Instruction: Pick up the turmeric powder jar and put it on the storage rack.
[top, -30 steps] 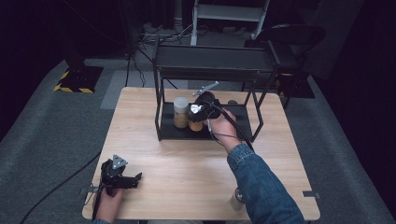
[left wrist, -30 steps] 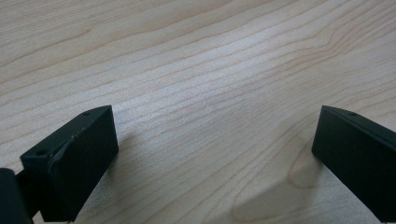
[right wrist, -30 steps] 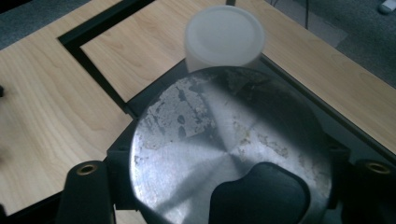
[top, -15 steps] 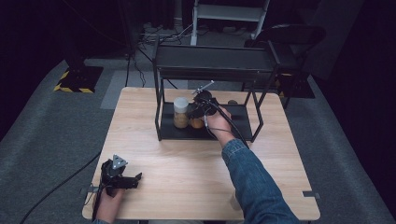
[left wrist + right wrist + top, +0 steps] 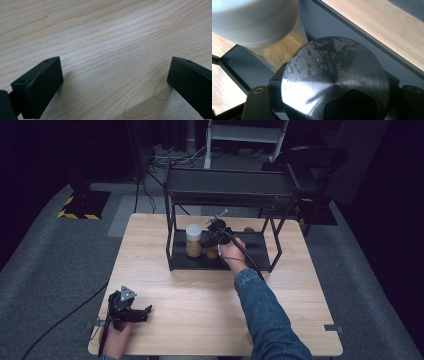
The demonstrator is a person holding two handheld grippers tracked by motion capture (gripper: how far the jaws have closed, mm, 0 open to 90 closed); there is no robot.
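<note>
My right gripper [image 5: 216,239] reaches into the black rack [image 5: 227,185] and is shut on a small jar [image 5: 212,253] of amber contents. The jar's scuffed metal lid [image 5: 334,77] sits between my jaws in the right gripper view. The jar is low over the rack's bottom shelf [image 5: 252,251]; whether it rests there I cannot tell. Right beside it stands a taller white-lidded jar [image 5: 193,240] of tan powder, the same white-lidded jar [image 5: 254,20] looming close in the right gripper view. My left gripper [image 5: 144,312] lies on the table's front left, and its jaws [image 5: 115,85] stand wide open over bare wood.
The wooden table [image 5: 200,320] bears the rack at its far middle. The rack's upper shelf [image 5: 230,195] hangs over the jars, and its thin black posts [image 5: 170,245] frame the opening. A small brown thing [image 5: 248,229] lies at the back of the lower shelf. A cable [image 5: 55,325] trails off left.
My right hand has sunk with the jar toward the rack's bottom shelf, close beside the white-lidded jar. The left gripper has stayed where it was.
</note>
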